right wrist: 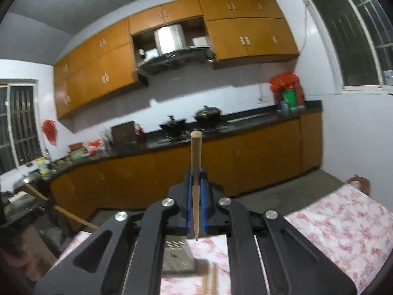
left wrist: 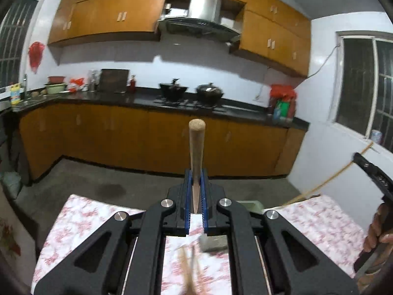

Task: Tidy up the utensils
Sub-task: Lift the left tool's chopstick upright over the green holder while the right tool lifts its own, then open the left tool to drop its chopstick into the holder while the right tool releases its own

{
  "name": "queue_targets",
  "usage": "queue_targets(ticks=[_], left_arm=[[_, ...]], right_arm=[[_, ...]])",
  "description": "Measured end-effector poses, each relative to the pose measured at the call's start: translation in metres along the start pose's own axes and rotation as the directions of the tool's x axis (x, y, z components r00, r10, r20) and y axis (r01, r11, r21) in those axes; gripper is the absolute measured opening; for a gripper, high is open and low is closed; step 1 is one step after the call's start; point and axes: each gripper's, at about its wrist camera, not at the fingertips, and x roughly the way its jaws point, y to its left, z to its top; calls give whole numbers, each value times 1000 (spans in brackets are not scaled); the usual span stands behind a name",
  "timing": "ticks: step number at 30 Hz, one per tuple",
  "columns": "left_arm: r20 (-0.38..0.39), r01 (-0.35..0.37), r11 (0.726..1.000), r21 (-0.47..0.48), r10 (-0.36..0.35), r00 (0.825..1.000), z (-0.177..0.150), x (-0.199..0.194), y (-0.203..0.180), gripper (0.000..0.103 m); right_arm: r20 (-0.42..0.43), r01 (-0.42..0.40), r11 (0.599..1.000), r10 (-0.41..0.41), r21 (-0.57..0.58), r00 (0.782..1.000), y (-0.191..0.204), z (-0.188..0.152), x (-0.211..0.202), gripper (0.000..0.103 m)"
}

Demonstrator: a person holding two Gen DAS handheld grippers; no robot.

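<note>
In the left wrist view my left gripper (left wrist: 196,174) is shut on a wooden chopstick (left wrist: 196,147). The chopstick stands upright between the blue pads, thick end up and pointed tip down. In the right wrist view my right gripper (right wrist: 196,174) is shut on a second wooden chopstick (right wrist: 196,157), held the same way. Both grippers hang above a table with a pink floral cloth (left wrist: 81,221) (right wrist: 343,223). Below them lie blurred loose chopsticks (left wrist: 189,268) (right wrist: 211,277) beside a perforated metal holder (right wrist: 176,258) (left wrist: 212,243).
A person's hand (left wrist: 375,231) grips a black tool frame (left wrist: 373,174) at the right edge. A wooden pole (right wrist: 63,210) leans past the table's left side. Beyond the floor runs a dark kitchen counter (left wrist: 137,98) with two woks (left wrist: 208,91), orange cabinets and windows.
</note>
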Motion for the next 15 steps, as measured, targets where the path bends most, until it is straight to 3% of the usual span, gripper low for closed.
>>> queue_targets(ticks=[5, 15], left_arm=[[-5, 53, 998, 13, -53, 999, 0, 13, -21, 7], [-146, 78, 997, -6, -78, 986, -31, 70, -31, 7]], right_arm=[[-25, -52, 998, 51, -30, 998, 22, 0, 14, 8], [-176, -59, 997, 51, -39, 983, 32, -39, 76, 8]])
